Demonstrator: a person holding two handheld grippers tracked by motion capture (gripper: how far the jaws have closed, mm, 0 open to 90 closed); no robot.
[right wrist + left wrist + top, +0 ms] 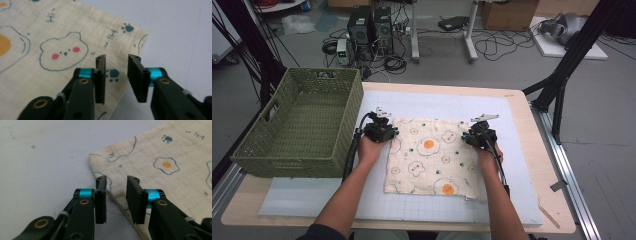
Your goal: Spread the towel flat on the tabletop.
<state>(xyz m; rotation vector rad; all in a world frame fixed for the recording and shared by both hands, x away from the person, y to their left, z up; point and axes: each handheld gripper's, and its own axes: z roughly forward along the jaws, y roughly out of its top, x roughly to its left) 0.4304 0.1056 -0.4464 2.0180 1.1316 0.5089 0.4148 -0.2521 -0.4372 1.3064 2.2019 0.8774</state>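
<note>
A cream cloth [427, 160] printed with fried eggs, bears and paw marks lies flat on the pale mat [437, 102]. My left gripper [387, 129] sits at the cloth's far left corner, and my right gripper [477, 134] sits at its far right corner. In the left gripper view the left gripper [116, 182] is open, its jaws a narrow gap apart over the hemmed edge of the cloth [155, 152]. In the right gripper view the right gripper [116, 61] is likewise open, with the cloth [62, 37] edge and a paw print below the gap. Neither gripper pinches the fabric.
A green woven basket [292, 160] stands on the left of the table, close to my left hand. The wooden table [534, 150] edge runs along the right. Cables, boxes and stand legs lie on the floor beyond the far edge.
</note>
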